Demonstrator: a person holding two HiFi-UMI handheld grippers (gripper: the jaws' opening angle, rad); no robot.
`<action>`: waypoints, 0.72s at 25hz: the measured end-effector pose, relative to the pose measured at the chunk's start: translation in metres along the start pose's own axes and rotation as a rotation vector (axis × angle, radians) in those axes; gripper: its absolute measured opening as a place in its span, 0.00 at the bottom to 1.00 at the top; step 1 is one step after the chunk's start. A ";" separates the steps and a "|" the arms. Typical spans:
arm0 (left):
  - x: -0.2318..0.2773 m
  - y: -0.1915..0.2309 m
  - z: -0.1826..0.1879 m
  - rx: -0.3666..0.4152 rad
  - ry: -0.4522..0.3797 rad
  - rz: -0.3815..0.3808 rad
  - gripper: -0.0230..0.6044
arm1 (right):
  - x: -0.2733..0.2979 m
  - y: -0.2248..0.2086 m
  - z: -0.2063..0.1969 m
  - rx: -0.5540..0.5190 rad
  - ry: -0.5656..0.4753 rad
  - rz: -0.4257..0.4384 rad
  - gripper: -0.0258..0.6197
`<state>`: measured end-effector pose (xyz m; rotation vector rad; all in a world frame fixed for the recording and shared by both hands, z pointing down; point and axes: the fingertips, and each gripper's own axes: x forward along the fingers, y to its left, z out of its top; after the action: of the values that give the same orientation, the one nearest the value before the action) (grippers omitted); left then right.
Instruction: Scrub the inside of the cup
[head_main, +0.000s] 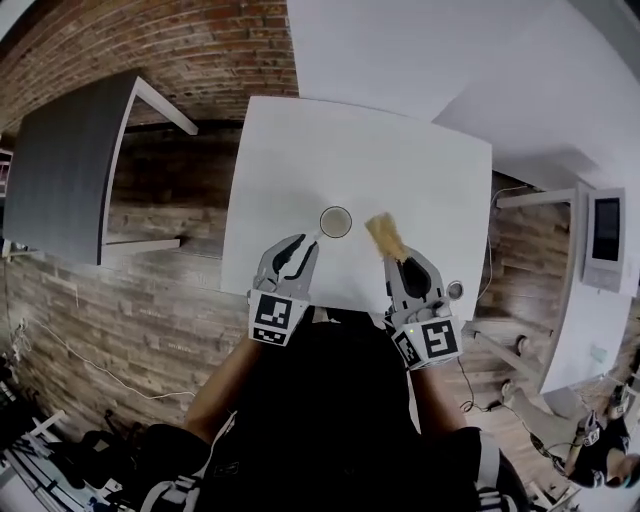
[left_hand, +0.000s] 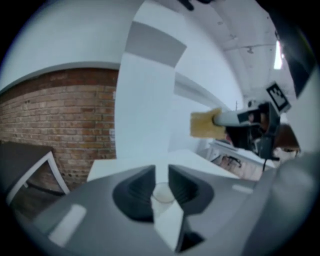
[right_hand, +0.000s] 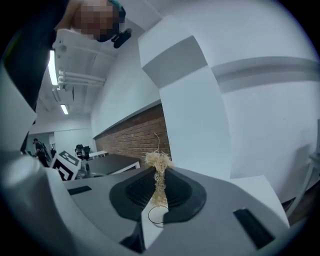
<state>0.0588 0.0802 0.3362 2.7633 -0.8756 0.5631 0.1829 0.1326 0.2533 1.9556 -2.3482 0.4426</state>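
Standing unheld on the table (head_main: 420, 170) just beyond the half-spread jaws of the left gripper (head_main: 303, 243), the cup (head_main: 336, 221) could be tipped if the scrub pad (head_main: 384, 234) pinched by the right gripper (head_main: 395, 260) is pushed in now.

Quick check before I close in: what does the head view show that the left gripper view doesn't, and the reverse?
Head view only: the whole white rectangular table, with the small round translucent cup standing upright just ahead of the left gripper and apart from it.
Left gripper view only: its fingers stand apart, with the cup framed in the gap between them and not gripped.
Both: the right gripper shut on the tan fibrous scrub pad, off to the cup's right.
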 end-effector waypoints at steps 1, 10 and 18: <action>-0.008 0.000 0.013 -0.002 -0.046 0.017 0.12 | -0.003 0.001 0.000 -0.008 -0.005 -0.014 0.09; -0.031 -0.009 0.051 0.024 -0.230 0.056 0.04 | -0.006 0.007 -0.005 0.042 -0.023 -0.038 0.09; -0.030 -0.009 0.054 0.057 -0.228 0.055 0.04 | -0.001 0.015 -0.007 0.044 -0.024 -0.040 0.09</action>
<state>0.0571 0.0877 0.2742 2.9048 -0.9992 0.2879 0.1676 0.1376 0.2570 2.0344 -2.3281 0.4754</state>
